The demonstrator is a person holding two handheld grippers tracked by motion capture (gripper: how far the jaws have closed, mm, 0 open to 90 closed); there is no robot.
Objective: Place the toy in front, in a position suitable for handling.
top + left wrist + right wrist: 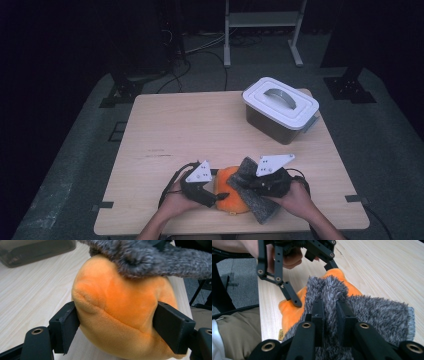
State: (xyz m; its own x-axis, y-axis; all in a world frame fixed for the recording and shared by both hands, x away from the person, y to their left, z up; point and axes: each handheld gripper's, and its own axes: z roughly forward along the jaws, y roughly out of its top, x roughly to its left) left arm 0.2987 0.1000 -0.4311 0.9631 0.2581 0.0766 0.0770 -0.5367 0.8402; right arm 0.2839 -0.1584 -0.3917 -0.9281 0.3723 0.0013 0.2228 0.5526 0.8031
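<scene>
Orange plush toy [229, 192]: lies at the near edge of the wooden table [200, 125], between both hands
Grey fuzzy cloth [252, 197]: draped over the toy's right side
Left gripper [116, 322]: jaws clamp the toy's sides
Right gripper [329, 312]: pinches a fold of the cloth
White-lidded box [280, 107]: far right, well apart

A pale wooden table [200, 125] stands on grey floor [385, 150] in a dark room.

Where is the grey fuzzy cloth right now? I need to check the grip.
High view: grey fuzzy cloth lies at the table's near edge, draped over the orange plush, pinched by the right gripper.
</scene>
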